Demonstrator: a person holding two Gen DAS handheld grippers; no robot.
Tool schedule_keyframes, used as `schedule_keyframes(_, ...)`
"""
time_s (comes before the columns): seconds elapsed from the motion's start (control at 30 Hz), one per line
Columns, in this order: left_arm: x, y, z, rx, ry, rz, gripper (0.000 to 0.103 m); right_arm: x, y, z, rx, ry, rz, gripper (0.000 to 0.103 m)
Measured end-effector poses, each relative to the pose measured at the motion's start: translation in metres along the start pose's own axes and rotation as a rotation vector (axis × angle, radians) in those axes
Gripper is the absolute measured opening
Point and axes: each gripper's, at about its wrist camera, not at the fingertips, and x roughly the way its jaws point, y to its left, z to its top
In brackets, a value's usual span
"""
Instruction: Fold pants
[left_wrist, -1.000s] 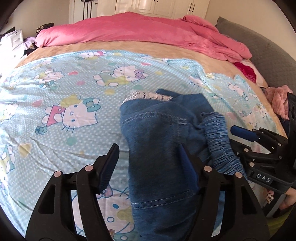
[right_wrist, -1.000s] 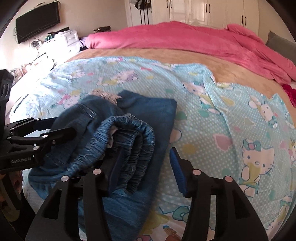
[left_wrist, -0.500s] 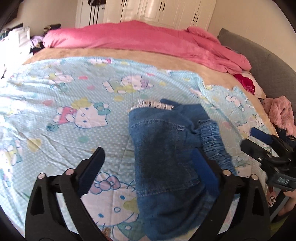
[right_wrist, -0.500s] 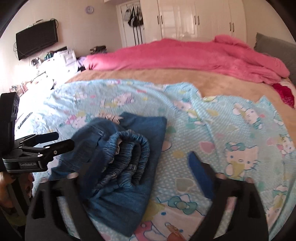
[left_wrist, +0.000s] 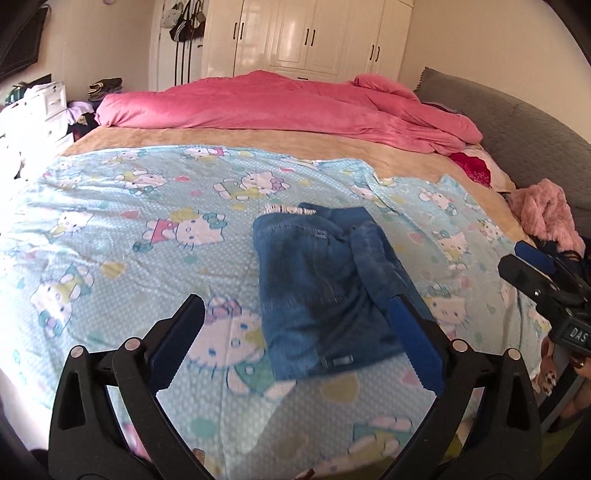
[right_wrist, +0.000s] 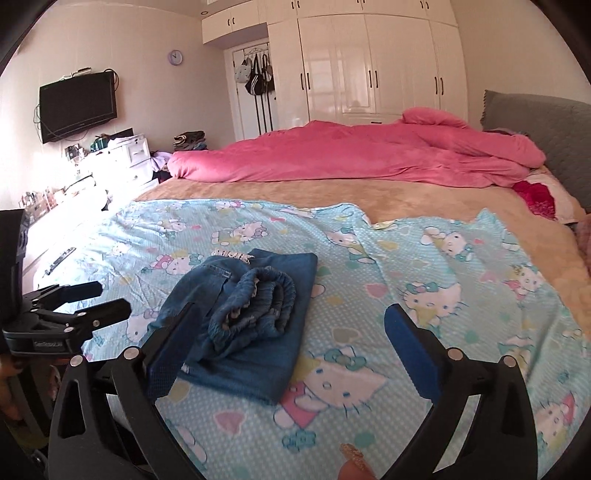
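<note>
The folded denim pants (right_wrist: 240, 317) are seen lying on the Hello Kitty sheet (right_wrist: 424, 295), near its front edge. Left tongs (left_wrist: 295, 347) and right tongs (right_wrist: 284, 339) are held wide, empty. Soft, weighty denim is judged best pinched at the elastic waistband

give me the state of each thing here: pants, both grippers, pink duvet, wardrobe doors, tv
pants: folded, lying on the sheet, elastic waistband bunched on top
left gripper: open, holding nothing
right gripper: open, holding nothing
pink duvet: rumpled along the far side of the bed
wardrobe doors: closed
tv: screen dark
</note>
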Motion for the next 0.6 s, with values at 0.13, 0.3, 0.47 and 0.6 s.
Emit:
schedule_keyframes(0.13, -0.014, -0.001, -0.012, 0.011, 0.001, 0.01, 0.094, -0.012, 0.006, -0.008, -0.013, -0.001, -0.018, 0.098)
schedule_keyframes(0.3, -0.026, 0.0, -0.027, 0.028, 0.002, 0.029, 0.094, -0.021, 0.013, -0.018, -0.012, 0.01, -0.033, 0.098)
schedule_keyframes(0.47, -0.03, 0.005, -0.043, 0.013, 0.033, 0.017, 0.094, -0.026, 0.017, -0.031, -0.008, 0.039, -0.036, 0.098)
schedule_keyframes(0.6, -0.026, 0.008, -0.056, -0.005, 0.062, 0.017, 0.094, -0.023, 0.019, -0.047, -0.013, 0.087, -0.045, 0.099)
